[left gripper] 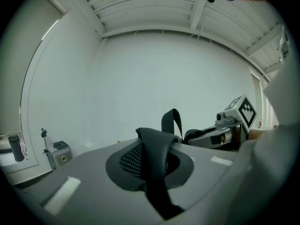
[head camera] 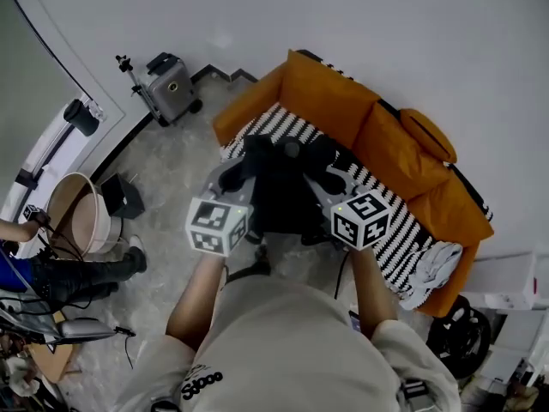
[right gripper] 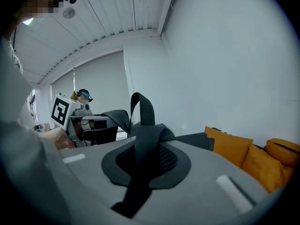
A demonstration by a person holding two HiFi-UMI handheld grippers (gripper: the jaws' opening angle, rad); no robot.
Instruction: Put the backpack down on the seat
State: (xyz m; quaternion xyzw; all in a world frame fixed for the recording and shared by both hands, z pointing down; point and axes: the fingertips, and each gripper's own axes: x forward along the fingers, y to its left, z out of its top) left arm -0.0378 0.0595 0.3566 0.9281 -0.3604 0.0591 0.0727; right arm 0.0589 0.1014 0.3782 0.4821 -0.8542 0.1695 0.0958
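Left hand-held gripper [head camera: 238,174] — jaws closed tight on a padded black strap [left gripper: 154,146]. Backpack [head camera: 279,191] hangs between both units over the front edge of the striped sofa seat [head camera: 283,127]. Right hand-held gripper [head camera: 330,177] — jaws likewise clamped on a second strap [right gripper: 145,144].

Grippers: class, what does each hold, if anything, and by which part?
The black backpack; the left gripper and the right gripper each clamp one padded shoulder strap.

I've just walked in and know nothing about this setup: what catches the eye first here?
The bright orange sofa with its black-and-white striped seat stands against the white wall. Before it a black backpack hangs by its straps from the left gripper and the right gripper, both shut.
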